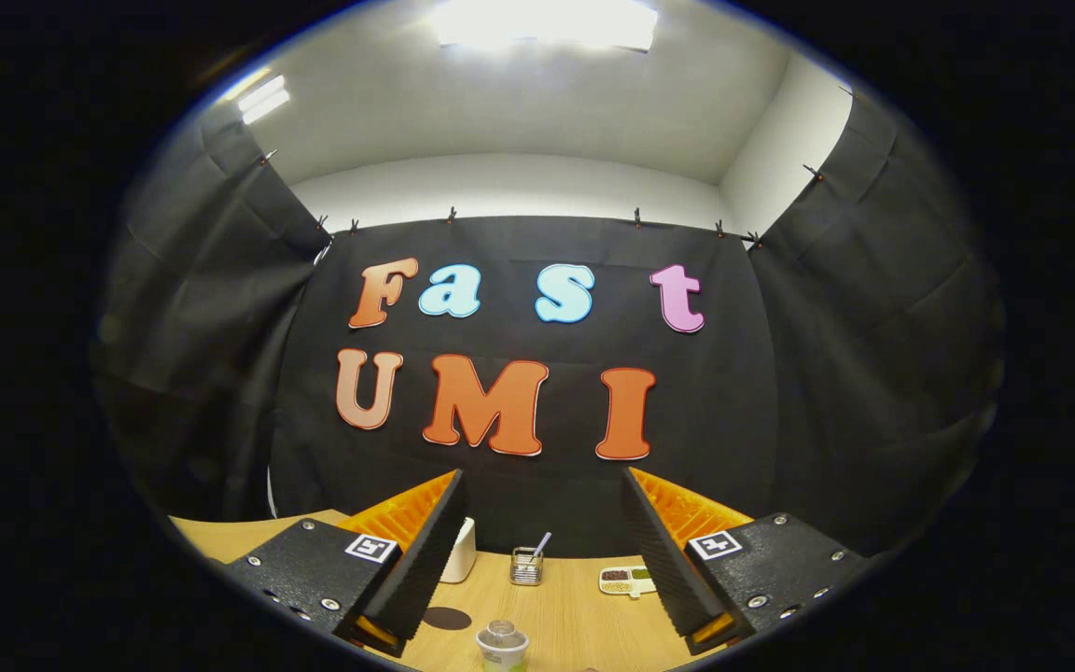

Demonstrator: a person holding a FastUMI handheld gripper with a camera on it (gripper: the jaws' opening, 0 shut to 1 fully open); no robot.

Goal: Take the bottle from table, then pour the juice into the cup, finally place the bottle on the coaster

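My gripper [542, 551] is held above the wooden table [584, 616] with its fingers [425, 551] wide apart and nothing between them. Down between the fingers, close to me, stands a small container with a clear domed top [502, 644] and a green label; I cannot tell whether it is the bottle or the cup. To its left, by the left finger, a dark round coaster [447, 618] lies flat on the table.
Beyond the fingers, near the booth's back wall, stand a white box [461, 553], a small wire holder with a utensil in it [526, 566] and a shallow white tray with small compartments [626, 580].
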